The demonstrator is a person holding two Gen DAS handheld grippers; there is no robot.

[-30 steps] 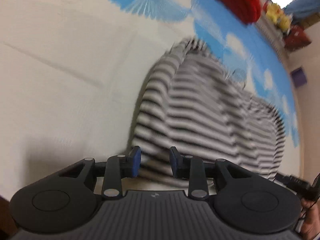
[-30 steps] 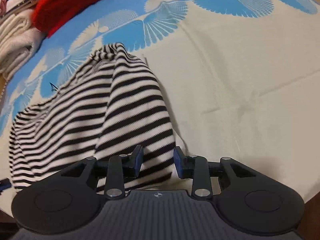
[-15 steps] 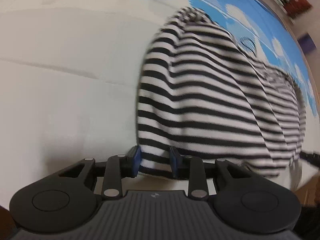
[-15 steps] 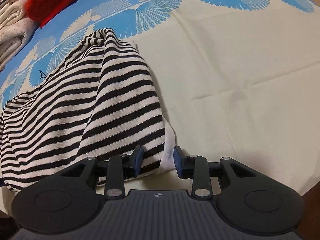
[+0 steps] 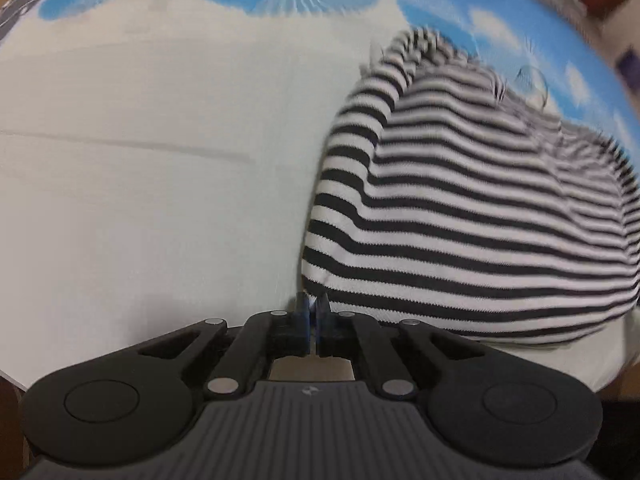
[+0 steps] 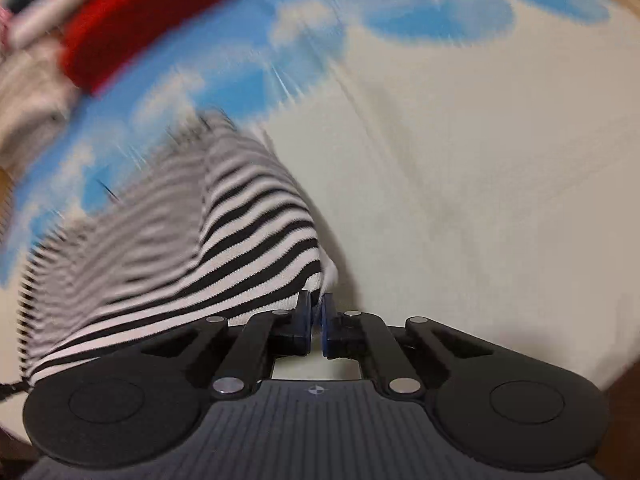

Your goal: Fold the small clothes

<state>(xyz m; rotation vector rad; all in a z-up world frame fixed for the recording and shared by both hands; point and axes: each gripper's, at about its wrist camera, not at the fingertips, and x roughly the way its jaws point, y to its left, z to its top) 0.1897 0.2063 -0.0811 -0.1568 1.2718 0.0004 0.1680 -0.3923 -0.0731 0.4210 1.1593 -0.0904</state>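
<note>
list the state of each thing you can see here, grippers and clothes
left gripper: shut on the near left corner of the striped garment
right gripper: shut on the near right corner of the striped garment
striped garment: rumpled on the sheet, not yet folded flat
red garment: folded, lying at the far side
patterned sheet: spread out, lightly creased

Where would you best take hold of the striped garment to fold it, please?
At the two near hem corners, coming in from the near edge. The striped garment lies crumpled on the bedsheet, its hem nearest. The left hand-held gripper and right hand-held gripper have just closed there.
</note>
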